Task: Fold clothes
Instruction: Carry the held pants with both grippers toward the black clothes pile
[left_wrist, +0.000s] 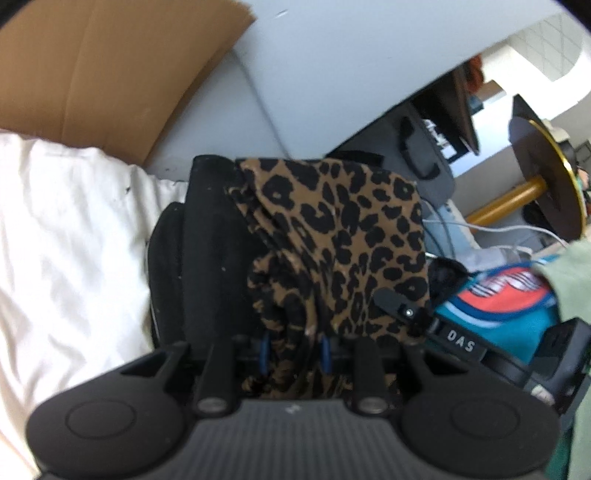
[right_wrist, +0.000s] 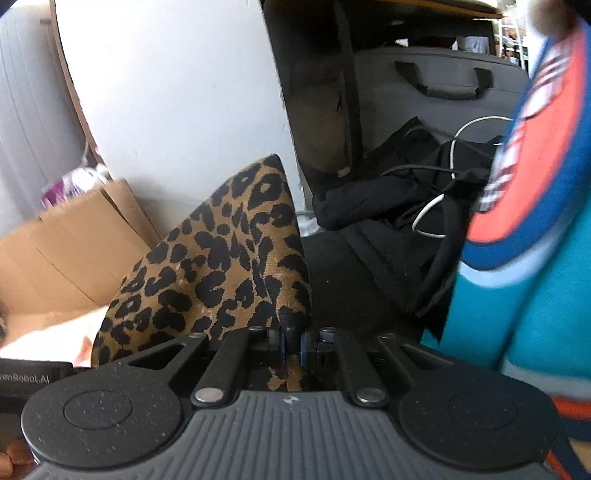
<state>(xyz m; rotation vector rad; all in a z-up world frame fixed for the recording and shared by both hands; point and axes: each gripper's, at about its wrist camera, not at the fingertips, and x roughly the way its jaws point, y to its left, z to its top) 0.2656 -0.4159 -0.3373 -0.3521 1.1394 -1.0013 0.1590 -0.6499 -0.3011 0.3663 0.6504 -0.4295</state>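
Leopard-print garment (left_wrist: 332, 236) bunches between the blue pads of the left hand-held gripper (left_wrist: 295, 350); the right hand-held gripper (right_wrist: 291, 343) pinches another edge tight; both hold it off the white bed (left_wrist: 66, 229), likely to spread it for folding.

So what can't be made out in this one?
- Left gripper fingertips: left wrist view, buried in the leopard-print garment.
- Garment type and fold state: both views show only bunched fabric.
- Right gripper: grip point visible, the garment's lower part cut off.
- Teal printed fabric: right wrist view, blurred.
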